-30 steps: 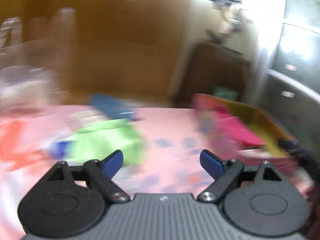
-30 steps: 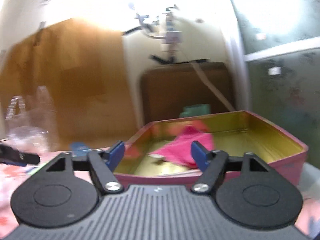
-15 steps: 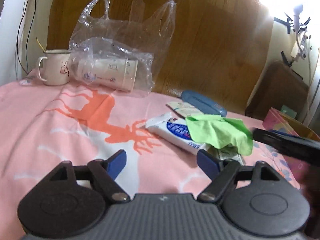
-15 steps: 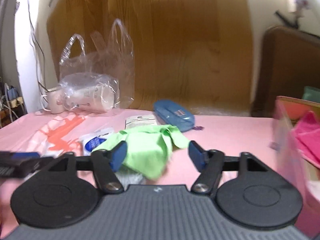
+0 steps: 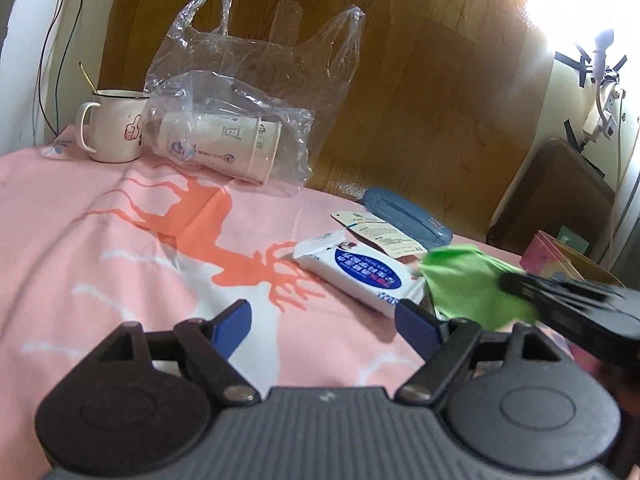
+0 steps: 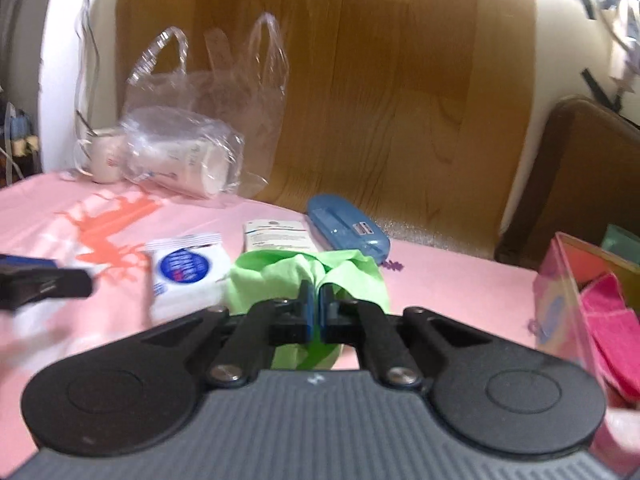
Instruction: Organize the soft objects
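A green cloth [image 6: 276, 276] lies bunched on the pink tablecloth [image 6: 440, 280], and my right gripper [image 6: 316, 312] is shut on its near fold. The cloth also shows in the left wrist view [image 5: 468, 280], with the right gripper [image 5: 568, 300] on it from the right. My left gripper [image 5: 324, 320] is open and empty above the tablecloth [image 5: 120, 248], left of the cloth. A pink box [image 6: 560, 300] at the right holds a pink cloth [image 6: 608, 320].
A white tissue pack [image 5: 360, 276], a paper card [image 6: 276, 236] and a blue case [image 6: 348, 232] lie beside the green cloth. A clear plastic bag with a cup [image 5: 224, 148] and a white mug [image 5: 108, 124] stand at the back left. A wooden panel rises behind.
My right gripper has moved onto the green cloth and shut on it. The left gripper has stayed open and shifted slightly closer to the table.
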